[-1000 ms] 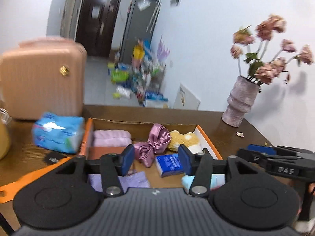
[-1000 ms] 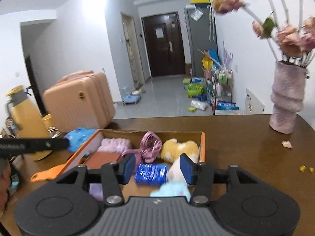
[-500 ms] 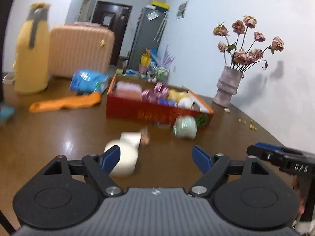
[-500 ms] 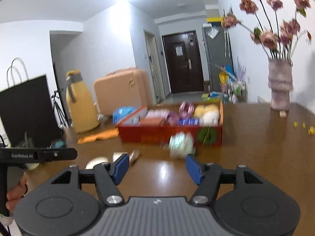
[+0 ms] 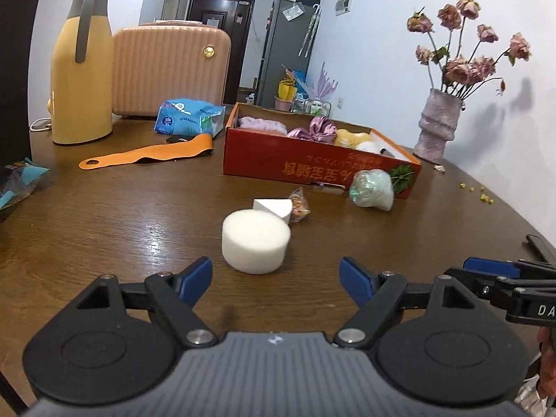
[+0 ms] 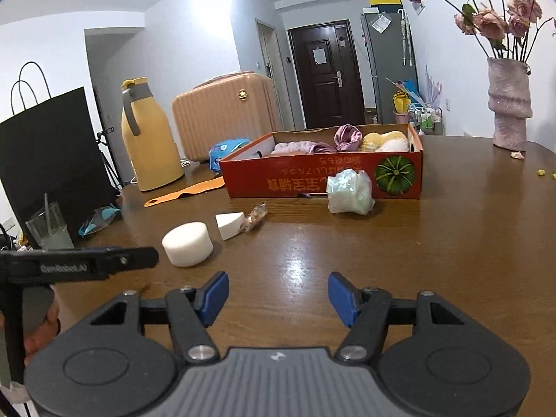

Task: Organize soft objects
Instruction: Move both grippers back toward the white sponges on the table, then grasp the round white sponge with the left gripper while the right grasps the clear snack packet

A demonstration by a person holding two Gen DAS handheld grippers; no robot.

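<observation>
A round white sponge (image 5: 255,240) lies on the brown table just ahead of my open, empty left gripper (image 5: 276,279); it also shows in the right wrist view (image 6: 187,248). A white wedge sponge (image 5: 272,207) (image 6: 228,225) and a small wrapped snack (image 5: 299,205) lie behind it. A pale green wrapped soft bundle (image 5: 371,193) (image 6: 350,191) leans against the red cardboard box (image 5: 312,163) (image 6: 312,179), which holds pink, purple and yellow soft items. My right gripper (image 6: 278,295) is open and empty above bare table, well short of the box.
A yellow thermos jug (image 5: 81,69), a pink suitcase (image 5: 170,69), a blue tissue pack (image 5: 187,118) and an orange strap (image 5: 146,156) stand at the back left. A vase of dried flowers (image 5: 439,125) stands at the right. A black bag (image 6: 52,153) and a glass (image 6: 48,226) sit far left.
Both grippers have pulled back from over the box to low above the near table, and both have opened wider. The sponges and green bundle now lie in front of the box.
</observation>
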